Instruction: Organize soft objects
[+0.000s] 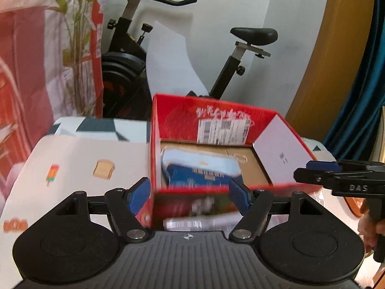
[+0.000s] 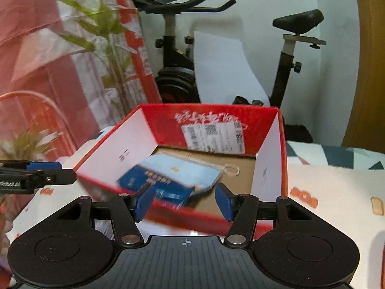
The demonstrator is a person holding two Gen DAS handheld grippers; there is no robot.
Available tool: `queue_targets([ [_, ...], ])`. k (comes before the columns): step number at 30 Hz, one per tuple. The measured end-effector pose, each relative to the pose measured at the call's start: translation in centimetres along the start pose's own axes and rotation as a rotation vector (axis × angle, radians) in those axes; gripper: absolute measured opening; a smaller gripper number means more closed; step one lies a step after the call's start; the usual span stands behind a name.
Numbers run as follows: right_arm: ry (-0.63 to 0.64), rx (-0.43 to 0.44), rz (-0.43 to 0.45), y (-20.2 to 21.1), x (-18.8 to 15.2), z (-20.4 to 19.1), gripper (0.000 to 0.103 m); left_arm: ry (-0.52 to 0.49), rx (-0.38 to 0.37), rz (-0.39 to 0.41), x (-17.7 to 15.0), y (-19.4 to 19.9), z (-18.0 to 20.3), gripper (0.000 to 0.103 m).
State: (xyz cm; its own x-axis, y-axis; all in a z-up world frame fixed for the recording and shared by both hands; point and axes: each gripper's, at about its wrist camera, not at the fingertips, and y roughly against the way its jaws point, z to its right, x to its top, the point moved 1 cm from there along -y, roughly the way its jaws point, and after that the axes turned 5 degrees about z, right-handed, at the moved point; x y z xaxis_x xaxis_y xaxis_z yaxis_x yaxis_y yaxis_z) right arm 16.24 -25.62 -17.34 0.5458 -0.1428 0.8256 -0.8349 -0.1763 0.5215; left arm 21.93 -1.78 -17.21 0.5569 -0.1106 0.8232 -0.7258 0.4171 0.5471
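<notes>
An open red cardboard box [image 1: 216,110] [image 2: 209,113] stands on the bed. On its brown floor lies a soft packet [image 1: 202,166] [image 2: 182,171], dark blue with a light blue half, blurred. My left gripper [image 1: 189,193] is open just in front of the box's near wall, its blue pads apart and touching nothing. The right gripper [image 2: 184,200] is open too, over the near rim, and the packet's near corner shows between its fingers without contact. Each gripper shows side-on at the edge of the other's view: the right gripper [image 1: 310,171] and the left gripper [image 2: 60,172].
The bed sheet [image 1: 79,154] [image 2: 324,192] with small food prints spreads to both sides of the box. An exercise bike [image 1: 130,67] [image 2: 173,72] stands behind against a white wall. Red-patterned curtain and a plant [image 2: 108,31] fill the left. A hand [image 1: 368,226] holds the right gripper.
</notes>
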Motion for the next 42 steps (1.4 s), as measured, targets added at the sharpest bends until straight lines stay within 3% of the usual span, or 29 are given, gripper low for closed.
queue_targets([
  [10, 0.07, 0.037, 0.002, 2.3, -5.0, -2.1, 0.055, 0.066, 0.006, -0.118, -5.6, 0.5, 1.0, 0.073],
  [15, 0.071, 0.011, -0.025, 2.6, -8.1, -2.3, 0.055, 0.072, 0.016, -0.157, -7.2, -0.1, 1.2, 0.073],
  [21, 0.181, -0.075, 0.015, 3.2, -10.9, -3.1, 0.061, 0.114, 0.02, -0.207, -8.7, -1.1, 1.2, 0.073],
  [25, 0.151, -0.086, 0.02, 2.7, -11.2, -2.8, 0.062, 0.142, 0.005, -0.212, -9.5, -1.6, 1.4, 0.073],
  [35, 0.2, -0.089, 0.017, 1.7, -12.2, -3.2, 0.081, 0.164, -0.001, -0.222, -10.8, -2.2, 1.6, 0.077],
  [42, 0.077, -0.166, 0.054, 2.4, -11.1, -0.4, 0.075, 0.194, 0.007, -0.224, -11.2, -2.4, 1.2, 0.08],
])
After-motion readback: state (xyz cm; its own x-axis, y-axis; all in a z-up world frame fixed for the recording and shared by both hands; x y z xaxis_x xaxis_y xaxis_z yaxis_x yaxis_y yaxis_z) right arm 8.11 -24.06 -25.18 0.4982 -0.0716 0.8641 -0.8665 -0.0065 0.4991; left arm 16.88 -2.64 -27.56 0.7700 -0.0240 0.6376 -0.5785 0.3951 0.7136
